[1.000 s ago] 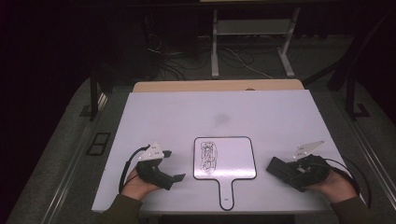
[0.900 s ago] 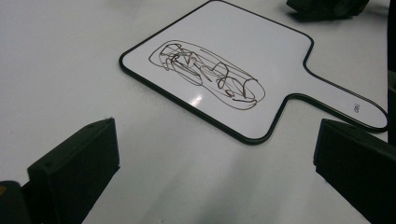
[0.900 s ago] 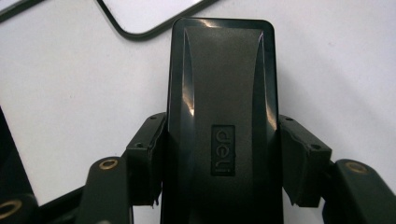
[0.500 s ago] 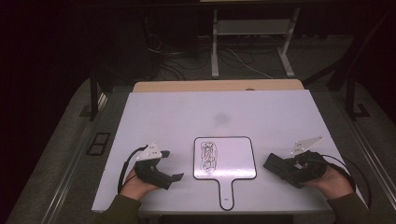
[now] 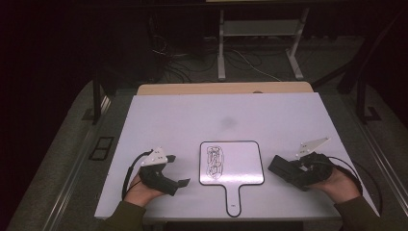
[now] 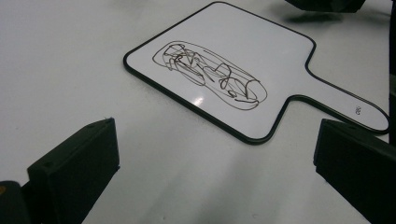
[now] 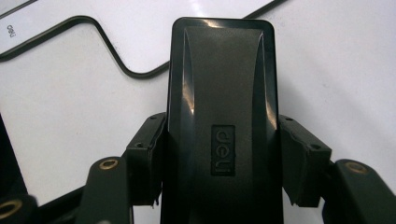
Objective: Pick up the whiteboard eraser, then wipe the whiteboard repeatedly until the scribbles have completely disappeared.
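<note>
Eraser | pinched in right tool | just right of whiteboard | left tool spread

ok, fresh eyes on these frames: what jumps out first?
The small handled whiteboard lying flat at the near middle of the white table, with a black scribble on it. Then the black eraser clamped in the right gripper, just right of the board, while the left gripper rests open to its left.
</note>
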